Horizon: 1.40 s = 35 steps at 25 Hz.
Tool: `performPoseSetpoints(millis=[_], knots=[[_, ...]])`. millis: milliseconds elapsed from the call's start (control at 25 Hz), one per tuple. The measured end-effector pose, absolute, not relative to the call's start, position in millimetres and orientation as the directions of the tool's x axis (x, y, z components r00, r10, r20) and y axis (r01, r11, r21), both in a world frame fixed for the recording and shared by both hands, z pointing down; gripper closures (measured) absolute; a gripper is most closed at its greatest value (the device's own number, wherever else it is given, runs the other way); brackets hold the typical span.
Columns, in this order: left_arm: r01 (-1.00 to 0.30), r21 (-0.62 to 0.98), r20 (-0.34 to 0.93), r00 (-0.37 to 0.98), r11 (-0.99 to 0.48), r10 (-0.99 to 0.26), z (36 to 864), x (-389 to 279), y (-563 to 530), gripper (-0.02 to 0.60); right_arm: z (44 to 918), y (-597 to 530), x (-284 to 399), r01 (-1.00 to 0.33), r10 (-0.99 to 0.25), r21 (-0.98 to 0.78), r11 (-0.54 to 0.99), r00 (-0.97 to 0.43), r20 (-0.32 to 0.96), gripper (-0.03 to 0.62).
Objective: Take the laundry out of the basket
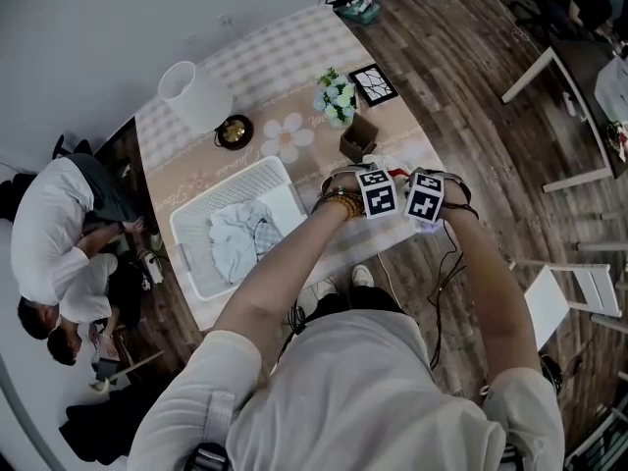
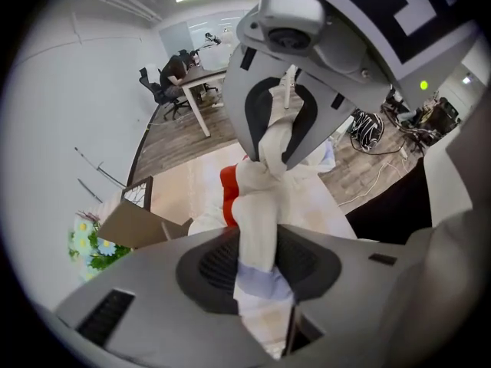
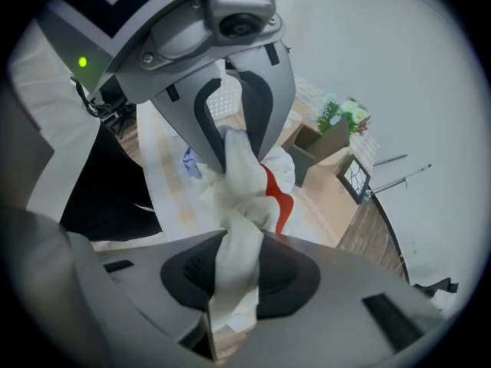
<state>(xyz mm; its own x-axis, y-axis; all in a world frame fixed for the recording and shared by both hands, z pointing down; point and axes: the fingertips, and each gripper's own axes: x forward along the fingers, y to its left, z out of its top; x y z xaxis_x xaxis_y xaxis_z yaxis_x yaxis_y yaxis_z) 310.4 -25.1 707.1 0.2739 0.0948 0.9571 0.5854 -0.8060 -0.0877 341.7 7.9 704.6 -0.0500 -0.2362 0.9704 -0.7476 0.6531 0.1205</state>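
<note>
White garment clamped in left gripper and right gripper; I'd lower both evenly onto table, clear of basket.

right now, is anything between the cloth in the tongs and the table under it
Nothing visible does. Left tongs and right tongs both clamp the white cloth over bare table; the brown box stands beside it, not underneath.
</note>
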Motion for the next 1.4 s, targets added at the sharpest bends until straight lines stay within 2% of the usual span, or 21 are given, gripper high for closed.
performPoseSetpoints(millis=[640, 800, 1040, 1400], knots=[[0.55, -0.033, 0.984, 0.165, -0.834, 0.069, 786.9, 291.8, -38.4, 0.42, 762.8, 4.1, 347.0, -0.775, -0.227, 0.077, 0.628, -0.087, 0.97, 0.483], [0.542, -0.015, 0.985, 0.155, -0.84, 0.082, 783.9, 291.7, -35.2, 0.39, 759.6, 5.4, 346.9, -0.794, -0.265, 0.093, 0.6, -0.087, 0.96, 0.471], [0.555, -0.036, 0.983, 0.171, -0.831, 0.072, 768.9, 291.8, -31.1, 0.335, 751.2, 9.2, 346.8, -0.816, -0.262, 0.083, 0.572, -0.086, 0.961, 0.38], [0.526, -0.093, 0.958, 0.28, -0.845, 0.069, 713.5, 301.5, -42.6, 0.33, 708.6, 7.6, 348.5, -0.823, -0.281, 0.078, 0.563, -0.102, 0.954, 0.362]])
